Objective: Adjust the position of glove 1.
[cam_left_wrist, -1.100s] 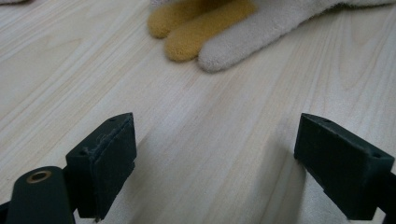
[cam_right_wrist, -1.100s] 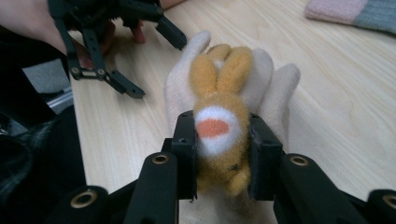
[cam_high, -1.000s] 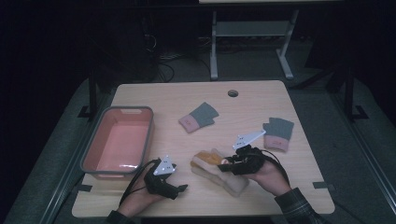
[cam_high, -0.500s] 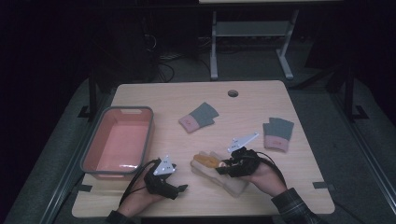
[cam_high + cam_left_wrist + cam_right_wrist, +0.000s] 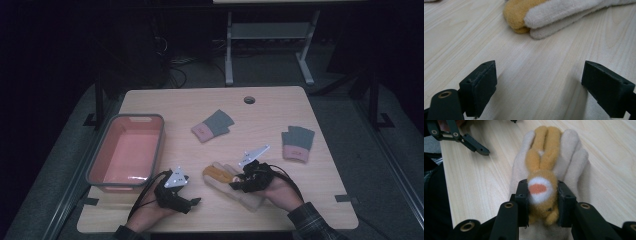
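Right gripper [image 5: 539, 202], lower centre of the right gripper view, is clenched on an orange plush toy [image 5: 541, 177], pads pressing both flanks just below its white-and-orange patch. Left gripper [image 5: 539, 87] stands released, jaws wide over bare table [image 5: 529, 75], with nothing between them. In the high view the toy [image 5: 216, 173] lies lower centre on a cream glove [image 5: 245, 192], which is flat on the tabletop, right of the pink bin [image 5: 127, 150]. The toy's long axis runs along the glove's, its two slim limbs pointing to the top of the right gripper view, toward the glove's fingertips. Judged step: toy grasped, not yet lifted off. The next move likely calls for a clean upward lift without dragging the glove; the free gripper could pin the glove down.
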Motion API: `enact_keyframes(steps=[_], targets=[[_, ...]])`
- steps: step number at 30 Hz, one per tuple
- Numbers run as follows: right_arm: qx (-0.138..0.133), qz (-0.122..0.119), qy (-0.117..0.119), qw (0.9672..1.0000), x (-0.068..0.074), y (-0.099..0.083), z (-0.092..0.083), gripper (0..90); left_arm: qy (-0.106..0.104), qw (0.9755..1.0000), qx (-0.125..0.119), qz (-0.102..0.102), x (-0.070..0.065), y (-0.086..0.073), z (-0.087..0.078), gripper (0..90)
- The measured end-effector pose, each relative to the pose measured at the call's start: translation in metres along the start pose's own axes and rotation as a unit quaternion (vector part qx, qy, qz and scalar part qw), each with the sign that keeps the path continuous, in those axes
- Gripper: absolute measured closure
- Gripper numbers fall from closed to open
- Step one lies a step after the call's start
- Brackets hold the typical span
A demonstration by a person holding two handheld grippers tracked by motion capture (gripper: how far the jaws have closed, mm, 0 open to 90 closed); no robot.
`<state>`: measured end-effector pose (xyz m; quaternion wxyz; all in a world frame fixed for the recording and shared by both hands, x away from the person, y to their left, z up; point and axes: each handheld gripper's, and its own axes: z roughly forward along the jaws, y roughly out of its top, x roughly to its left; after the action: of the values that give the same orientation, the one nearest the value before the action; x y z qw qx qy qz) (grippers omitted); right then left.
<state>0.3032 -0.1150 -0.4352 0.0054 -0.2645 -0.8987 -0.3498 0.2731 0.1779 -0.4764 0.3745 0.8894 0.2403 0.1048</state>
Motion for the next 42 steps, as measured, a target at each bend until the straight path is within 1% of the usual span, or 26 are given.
enact_keyframes(steps=[5,7,8,9,10,12,14,16,17,18,19,20,21,23,24,25,26,27,29,30,31,33,36,38,39,42], targets=[[0.004,-0.004,-0.007,1.0000,0.002,-0.001,0.004,66.7,-0.001,1.0000,0.000,-0.002,0.000,0.000,0.000,12.2],[-0.005,-0.001,-0.004,1.0000,0.001,-0.001,0.002,56.1,-0.001,1.0000,0.000,-0.002,0.000,0.000,0.000,12.2],[-0.005,-0.001,-0.004,1.0000,0.001,-0.001,0.002,56.1,-0.001,1.0000,0.000,-0.002,0.000,0.000,0.000,12.2],[-0.006,-0.002,-0.009,0.9999,0.001,-0.001,0.001,51.3,-0.002,1.0000,0.000,-0.001,0.000,0.000,0.000,12.2],[-0.019,0.003,-0.013,0.9997,0.000,-0.001,-0.004,44.1,-0.004,1.0000,0.000,0.002,0.001,0.000,0.000,12.2],[-0.032,0.008,-0.015,0.9994,-0.001,-0.001,-0.010,40.6,-0.004,1.0000,0.000,0.001,0.001,0.000,0.000,12.2],[-0.037,0.013,-0.017,0.9991,-0.001,-0.002,-0.015,40.6,-0.003,1.0000,-0.002,0.001,0.002,0.001,0.001,12.2],[-0.055,0.017,-0.025,0.9980,-0.007,-0.006,-0.026,49.4,-0.001,1.0000,0.001,-0.001,0.001,0.001,0.000,12.2],[-0.055,0.017,-0.025,0.9980,-0.007,-0.006,-0.026,49.4,-0.001,1.0000,0.001,-0.001,0.001,0.001,0.000,12.2],[-0.067,0.020,-0.030,0.9971,-0.013,-0.010,-0.034,62.4,0.001,0.9999,0.011,-0.006,0.000,0.003,0.000,12.4],[-0.067,0.020,-0.030,0.9971,-0.013,-0.010,-0.034,62.4,0.001,0.9999,0.011,-0.006,0.000,0.003,0.000,13.0],[-0.069,0.024,-0.030,0.9969,-0.017,-0.013,-0.037,67.4,0.003,0.9998,0.017,-0.008,0.000,0.005,0.000,13.0],[-0.067,0.027,-0.038,0.9967,-0.022,-0.019,-0.041,77.1,0.005,0.9996,0.024,-0.017,0.000,0.008,-0.003,19.3],[-0.065,0.030,-0.039,0.9967,-0.024,-0.022,-0.043,80.0,-0.002,0.9995,0.024,-0.022,0.001,0.009,-0.004,33.9],[-0.054,0.035,-0.045,0.9969,-0.028,-0.030,-0.045,86.5,-0.015,0.9988,0.026,-0.038,0.002,0.011,-0.006,41.5],[-0.049,0.036,-0.047,0.9970,-0.028,-0.033,-0.046,88.4,-0.023,0.9985,0.027,-0.041,0.002,0.012,-0.007,48.5],[-0.049,0.036,-0.047,0.9970,-0.028,-0.033,-0.046,88.4,-0.023,0.9985,0.027,-0.041,0.002,0.012,-0.007,54.7],[-0.046,0.035,-0.048,0.9972,-0.029,-0.037,-0.047,90.0,-0.033,0.9980,0.029,-0.046,0.002,0.013,-0.006,54.7],[-0.031,0.027,-0.054,0.9977,-0.031,-0.045,-0.049,90.0,-0.051,0.9973,0.029,-0.044,-0.003,0.019,-0.005,74.9],[-0.031,0.027,-0.054,0.9977,-0.031,-0.045,-0.049,90.0,-0.051,0.9973,0.029,-0.044,-0.003,0.019,-0.005,81.5],[-0.029,0.027,-0.053,0.9978,-0.032,-0.048,-0.049,90.0,-0.055,0.9973,0.033,-0.038,-0.005,0.021,-0.004,81.5],[-0.022,0.026,-0.055,0.9979,-0.033,-0.054,-0.048,90.0,-0.071,0.9960,0.030,-0.046,-0.008,0.028,0.002,89.4],[-0.013,0.026,-0.054,0.9981,-0.038,-0.056,-0.045,90.0,-0.090,0.9946,0.028,-0.045,-0.014,0.038,0.011,89.4],[-0.012,0.026,-0.052,0.9982,-0.039,-0.056,-0.043,90.0,-0.096,0.9942,0.031,-0.036,-0.020,0.043,0.017,89.5],[-0.002,0.026,-0.053,0.9983,-0.041,-0.056,-0.040,90.0,-0.103,0.9934,0.036,-0.034,-0.026,0.047,0.024,89.4],[0.000,0.024,-0.052,0.9984,-0.041,-0.056,-0.038,90.0,-0.110,0.9927,0.042,-0.027,-0.031,0.051,0.030,89.4]])
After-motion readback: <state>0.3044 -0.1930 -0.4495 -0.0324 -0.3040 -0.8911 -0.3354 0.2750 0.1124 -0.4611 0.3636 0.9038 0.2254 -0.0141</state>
